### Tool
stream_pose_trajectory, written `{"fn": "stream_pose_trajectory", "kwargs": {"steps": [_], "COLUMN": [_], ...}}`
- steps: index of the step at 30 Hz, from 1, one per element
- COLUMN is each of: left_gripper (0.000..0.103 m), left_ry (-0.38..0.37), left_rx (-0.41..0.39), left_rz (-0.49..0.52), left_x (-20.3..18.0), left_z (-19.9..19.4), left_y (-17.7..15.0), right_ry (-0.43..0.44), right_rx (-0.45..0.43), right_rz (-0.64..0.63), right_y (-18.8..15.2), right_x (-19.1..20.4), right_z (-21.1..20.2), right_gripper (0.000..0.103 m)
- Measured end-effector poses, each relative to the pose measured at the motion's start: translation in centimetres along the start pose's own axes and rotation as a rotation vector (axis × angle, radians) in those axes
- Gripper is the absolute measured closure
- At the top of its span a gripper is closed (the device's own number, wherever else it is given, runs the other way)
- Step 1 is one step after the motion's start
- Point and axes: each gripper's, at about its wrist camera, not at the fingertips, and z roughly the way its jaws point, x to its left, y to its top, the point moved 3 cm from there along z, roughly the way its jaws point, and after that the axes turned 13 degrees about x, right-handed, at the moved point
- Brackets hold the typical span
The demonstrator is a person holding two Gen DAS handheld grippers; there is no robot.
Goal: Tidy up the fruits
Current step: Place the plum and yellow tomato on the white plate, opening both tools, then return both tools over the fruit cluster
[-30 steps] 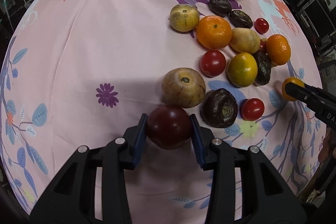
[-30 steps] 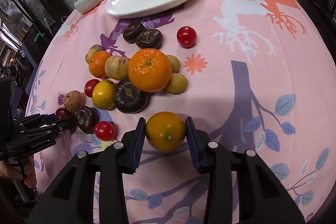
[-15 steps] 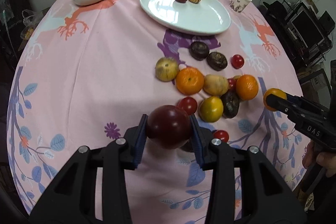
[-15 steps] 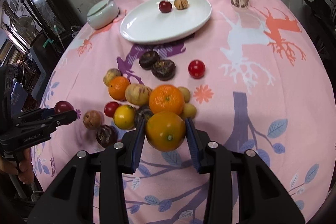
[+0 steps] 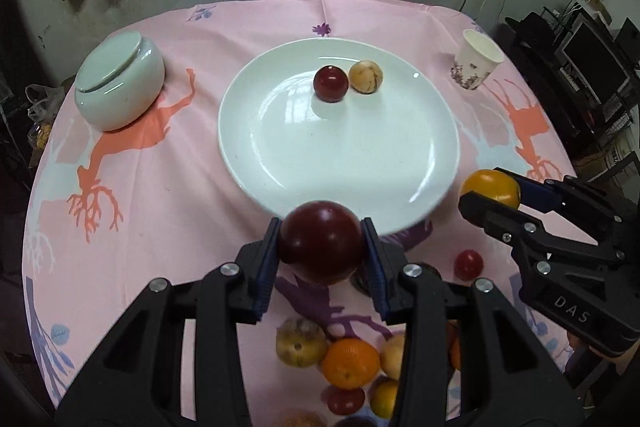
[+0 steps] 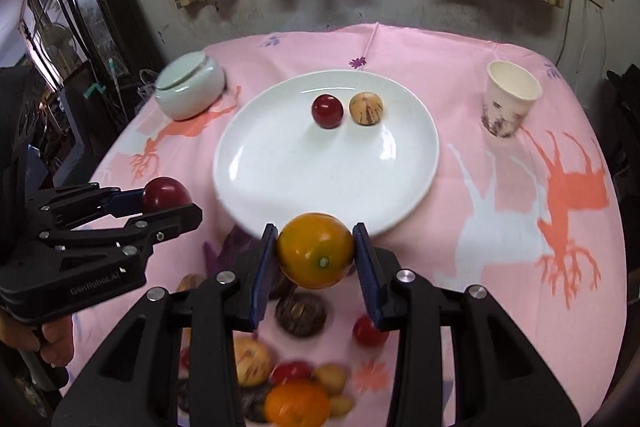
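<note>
Pink cloth with printed trees and leaves (image 5: 192,187) covered the round table. At the lower centre of the left wrist view, the left gripper (image 5: 321,254) pinched a dark red plum (image 5: 320,241) between its blue pads, the fruit raised just in front of the near rim of the white plate (image 5: 304,163). At the right edge of that same view, the right gripper (image 5: 494,193) clamped a yellow-orange fruit (image 5: 489,186), held beside the plate's lower right rim. From the right wrist view the same fruit sat at lower centre, squeezed between blue pads and overlapping the plate's near edge.

On the plate, toward its upper middle, a small red fruit (image 5: 330,83) and a tan speckled fruit (image 5: 365,77) lay touching side by side. A pale green lidded jar (image 5: 120,81) stood at upper left, well apart from the plate, and a paper cup (image 5: 476,65) stood at upper right.

Along the bottom of the left wrist view, partly hidden behind the gripper's arms, the loose pile remained on the cloth: an orange (image 5: 350,363), a pale yellowish fruit (image 5: 300,343) and a small red tomato (image 5: 468,264). A hand (image 6: 52,341) gripped the left gripper's handle at the lower left of the right wrist view.
</note>
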Motion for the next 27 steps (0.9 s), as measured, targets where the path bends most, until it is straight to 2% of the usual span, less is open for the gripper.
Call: {"fn": "stream_pose_trajectory", "kwargs": {"steps": [8, 9, 10, 11, 13, 14, 15, 16, 18, 22, 25, 27], "left_gripper": [0.061, 0.057, 0.038, 0.027, 0.025, 0.025, 0.025, 0.025, 0.025, 0.022, 0.022, 0.022], "left_ry": [0.030, 0.026, 0.027, 0.031, 0.005, -0.014, -0.021, -0.027, -0.036, -0.019, -0.019, -0.037], "left_rx": [0.032, 0.021, 0.004, -0.027, -0.075, -0.073, -0.060, -0.050, -0.043, -0.034, 0.017, 0.071], "left_rz": [-0.036, -0.057, -0.080, -0.108, -0.133, -0.134, -0.133, -0.131, -0.124, -0.110, -0.104, -0.096], "left_x": [1.3, 1.7, 2.0, 2.4, 2.8, 3.0, 3.0, 3.0, 3.0, 3.0, 3.1, 3.1], "left_z": [5.1, 5.2, 4.9, 4.4, 3.2, 2.9, 2.8, 2.6, 1.9, 0.3, -0.6, -0.7], "left_y": [4.6, 5.1, 5.4, 5.6, 5.5, 5.4, 5.2, 4.9, 3.7, 0.3, -3.4, -5.8], "right_ry": [-0.028, -0.029, -0.028, -0.026, -0.010, -0.014, -0.025, -0.030, -0.014, -0.034, -0.121, -0.055], "right_rx": [0.066, 0.063, 0.059, 0.047, 0.012, 0.006, -0.006, -0.028, -0.032, -0.046, -0.044, -0.024], "right_rz": [-0.007, 0.017, 0.042, 0.065, 0.075, 0.077, 0.089, 0.104, 0.107, 0.146, 0.198, 0.211], "right_y": [4.1, 4.6, 4.8, 5.0, 4.9, 4.7, 4.3, 3.7, 2.4, -1.8, -6.0, -8.6], "right_x": [-2.0, -2.5, -2.9, -3.3, -3.7, -3.8, -4.0, -4.1, -4.1, -4.2, -4.2, -3.9], "right_z": [6.1, 6.4, 6.4, 6.2, 5.1, 4.7, 4.2, 3.3, 2.2, -0.7, -2.4, -2.9], "right_gripper": [0.064, 0.064, 0.064, 0.063, 0.061, 0.056, 0.042, 0.038, 0.038, 0.038, 0.038, 0.038]}}
